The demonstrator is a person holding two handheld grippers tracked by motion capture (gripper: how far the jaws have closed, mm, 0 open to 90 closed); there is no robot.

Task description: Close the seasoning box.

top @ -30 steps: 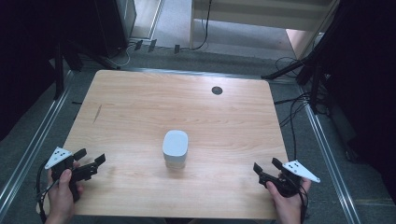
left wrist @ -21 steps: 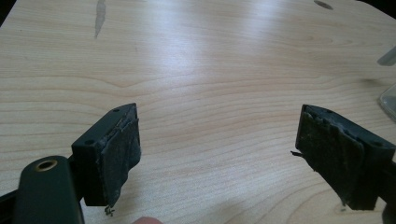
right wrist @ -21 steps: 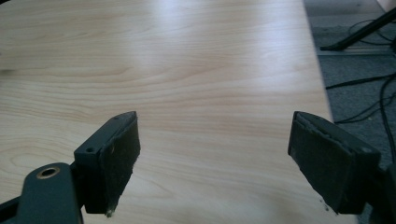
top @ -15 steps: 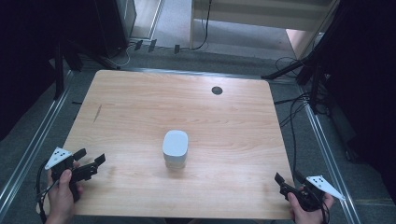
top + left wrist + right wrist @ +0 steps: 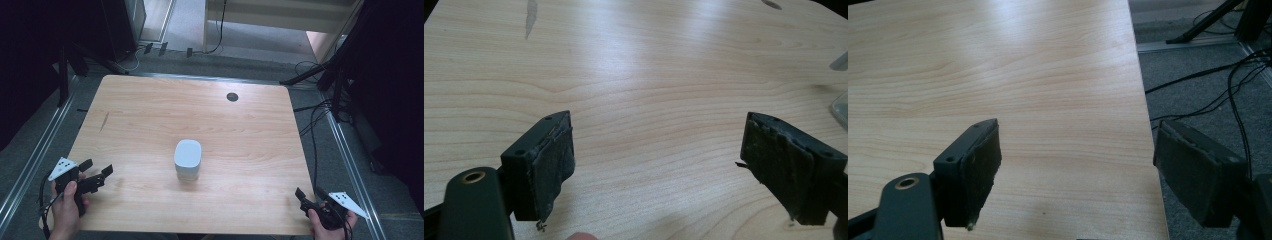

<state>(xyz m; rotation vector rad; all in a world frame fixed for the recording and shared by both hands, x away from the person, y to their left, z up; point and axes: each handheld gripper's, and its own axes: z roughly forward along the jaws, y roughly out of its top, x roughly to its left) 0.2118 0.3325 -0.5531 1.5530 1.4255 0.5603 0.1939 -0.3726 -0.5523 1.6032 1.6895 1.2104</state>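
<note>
A light wooden table [image 5: 150, 120] carried a single white, rounded-square container [image 5: 188, 159] standing upright near its centre, somewhat toward the person's side. A small dark round grommet [image 5: 232, 97] sat near the far edge of the table, and a thin dark streak [image 5: 103, 121] marked the wood toward the far left. The left gripper [image 5: 96, 173] was held in the person's left hand [image 5: 65, 207] above the near left corner of the table, well apart from the container; in the left gripper view its fingers [image 5: 549, 170] were spread wide, released, with bare wood between them and nothing held. The right gripper [image 5: 306, 196] was held at the near right corner, at the table edge, also well apart from the container; in the right gripper view its fingers [image 5: 975, 170] were likewise spread wide and empty, one over the wood and the other over the grey carpeted floor [image 5: 1198, 90], where black cables [image 5: 1233, 70] lay.
</note>
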